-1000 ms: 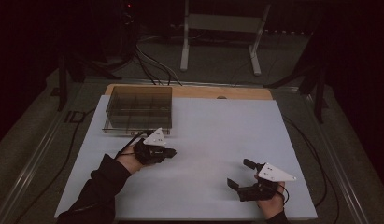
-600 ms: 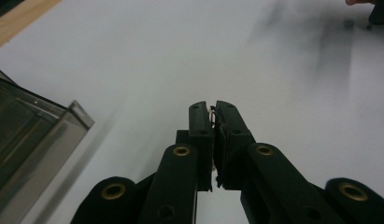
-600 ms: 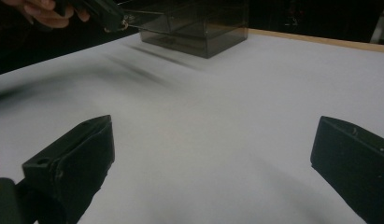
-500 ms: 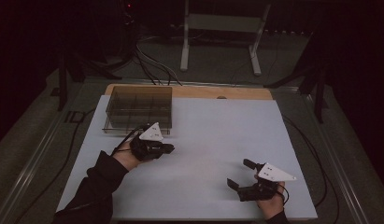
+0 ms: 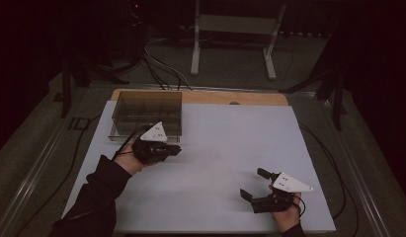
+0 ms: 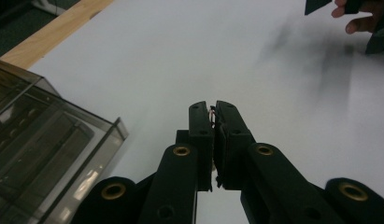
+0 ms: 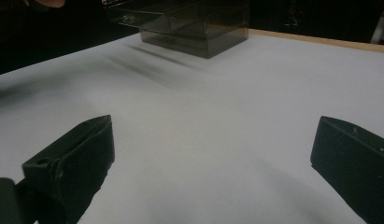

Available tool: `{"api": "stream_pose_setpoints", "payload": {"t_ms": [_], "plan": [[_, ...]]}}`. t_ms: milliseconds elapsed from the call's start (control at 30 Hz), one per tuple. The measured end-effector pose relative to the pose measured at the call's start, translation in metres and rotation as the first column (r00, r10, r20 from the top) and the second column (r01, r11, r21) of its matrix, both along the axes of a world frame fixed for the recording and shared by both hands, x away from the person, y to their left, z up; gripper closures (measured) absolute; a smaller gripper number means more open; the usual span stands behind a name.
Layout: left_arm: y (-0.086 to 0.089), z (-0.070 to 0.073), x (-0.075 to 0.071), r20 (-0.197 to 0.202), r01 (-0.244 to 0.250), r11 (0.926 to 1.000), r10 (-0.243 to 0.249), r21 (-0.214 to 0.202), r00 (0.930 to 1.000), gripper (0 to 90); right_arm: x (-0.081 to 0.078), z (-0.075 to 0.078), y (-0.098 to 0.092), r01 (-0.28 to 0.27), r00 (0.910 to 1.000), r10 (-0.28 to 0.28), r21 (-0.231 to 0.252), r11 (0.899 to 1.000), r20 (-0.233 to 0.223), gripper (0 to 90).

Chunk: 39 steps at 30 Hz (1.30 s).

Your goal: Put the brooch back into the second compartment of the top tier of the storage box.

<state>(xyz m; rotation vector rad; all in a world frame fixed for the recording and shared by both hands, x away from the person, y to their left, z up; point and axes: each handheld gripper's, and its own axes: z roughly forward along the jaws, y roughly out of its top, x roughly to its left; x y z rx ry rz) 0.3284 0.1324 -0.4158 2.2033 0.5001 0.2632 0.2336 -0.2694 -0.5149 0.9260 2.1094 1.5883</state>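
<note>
Now the left gripper (image 6: 213,109) has its jaws pressed together, a tiny thing pinched between the pads, too small to identify. At its ten o'clock sits the smoky compartment box (image 5: 148,112). Toward four o'clock, the right gripper (image 5: 253,183) rests wide apart, holding nothing.

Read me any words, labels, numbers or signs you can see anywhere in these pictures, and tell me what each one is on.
None can be read. The smoky clear box, the white tabletop, the left gripper and the right gripper carry no legible print. A dark mark on the floor beside the table may be lettering, but it is too small and dim to read.
</note>
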Motion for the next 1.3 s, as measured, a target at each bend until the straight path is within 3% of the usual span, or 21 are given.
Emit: {"api": "stream_pose_setpoints", "payload": {"t_ms": [367,900,1200,1300], "plan": [[0.016,0.006,0.008,0.006,-0.053,0.9986,0.053,-0.004,0.9986,87.6,0.0,0.0,0.001,0.0,1.0,0.0,-0.001,1.0,-0.005,0.0],[0.036,0.016,0.018,0.015,-0.141,0.9899,0.141,-0.017,0.9899,87.6,0.0,-0.001,0.001,-0.002,1.0,0.002,-0.004,1.0,-0.004,0.0],[0.053,0.017,0.027,0.014,-0.215,0.9764,0.215,-0.023,0.9765,87.6,0.0,-0.001,0.001,-0.002,1.0,0.002,-0.004,1.0,-0.001,0.0],[0.058,0.016,0.03,0.011,-0.248,0.9684,0.248,-0.029,0.9687,87.6,0.0,-0.001,0.001,-0.002,1.0,0.002,-0.005,1.0,-0.002,0.0]]}}
